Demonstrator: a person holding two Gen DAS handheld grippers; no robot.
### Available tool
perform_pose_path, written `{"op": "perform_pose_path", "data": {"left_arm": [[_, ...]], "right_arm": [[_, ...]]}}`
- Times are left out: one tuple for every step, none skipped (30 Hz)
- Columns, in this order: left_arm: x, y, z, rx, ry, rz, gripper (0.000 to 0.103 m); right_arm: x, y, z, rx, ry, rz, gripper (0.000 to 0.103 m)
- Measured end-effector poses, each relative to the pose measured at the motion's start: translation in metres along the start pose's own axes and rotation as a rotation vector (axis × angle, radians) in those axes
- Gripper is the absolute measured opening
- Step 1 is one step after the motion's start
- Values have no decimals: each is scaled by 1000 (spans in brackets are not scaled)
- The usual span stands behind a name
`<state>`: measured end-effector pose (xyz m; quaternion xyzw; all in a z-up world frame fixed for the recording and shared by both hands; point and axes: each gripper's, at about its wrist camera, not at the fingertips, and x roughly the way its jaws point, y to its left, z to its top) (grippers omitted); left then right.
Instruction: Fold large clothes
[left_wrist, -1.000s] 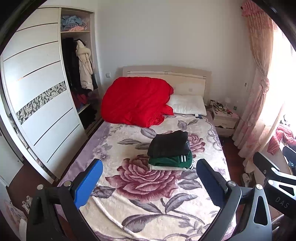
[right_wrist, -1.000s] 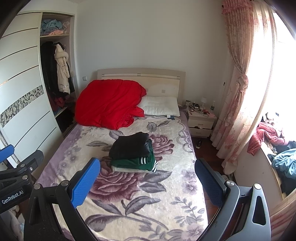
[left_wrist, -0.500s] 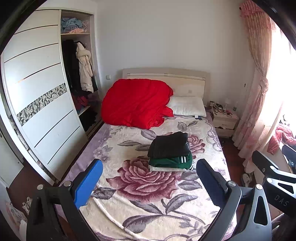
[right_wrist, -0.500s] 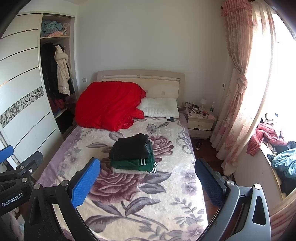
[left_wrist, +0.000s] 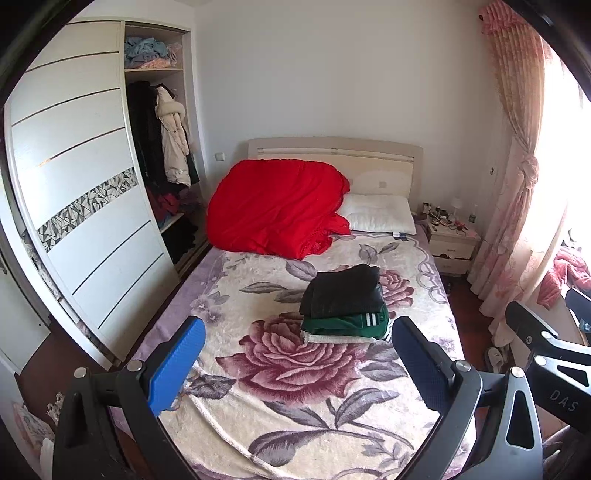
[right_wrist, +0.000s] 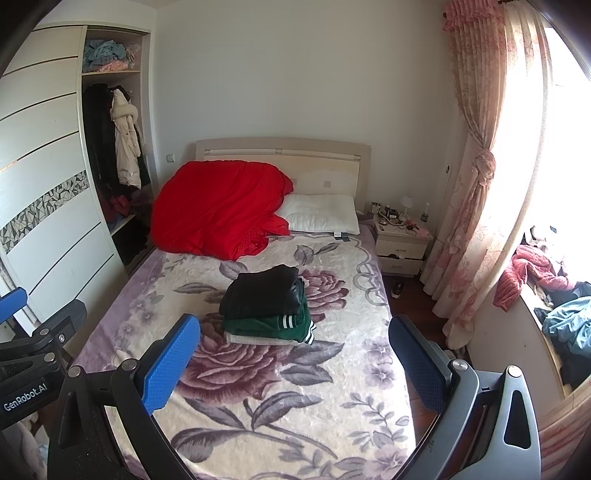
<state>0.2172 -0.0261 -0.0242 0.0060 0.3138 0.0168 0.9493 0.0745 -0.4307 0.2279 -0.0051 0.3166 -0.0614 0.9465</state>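
A stack of folded clothes (left_wrist: 345, 302) lies in the middle of the bed (left_wrist: 258, 424): a black garment on top, a green one with white stripes under it, a pale one at the bottom. It also shows in the right wrist view (right_wrist: 267, 306). My left gripper (left_wrist: 295, 354) is open and empty, held above the foot of the bed, well short of the stack. My right gripper (right_wrist: 295, 350) is open and empty, beside it on the right.
A red quilt (left_wrist: 275, 210) and a white pillow (left_wrist: 380, 218) lie at the head of the bed. An open wardrobe (left_wrist: 162, 166) stands left. A nightstand (right_wrist: 400, 243), curtain (right_wrist: 476, 184) and a heap of clothes (right_wrist: 554, 291) are right.
Both views have shifted slightly, with the bed a little lower in frame. The stack has not moved and both grippers stay open.
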Motion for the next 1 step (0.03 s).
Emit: {"op": "perform_pose_path", "data": {"left_arm": [[-1, 1, 1, 0, 1, -7, 103]], "right_arm": [[0, -1, -1, 1, 2, 1, 103]]}}
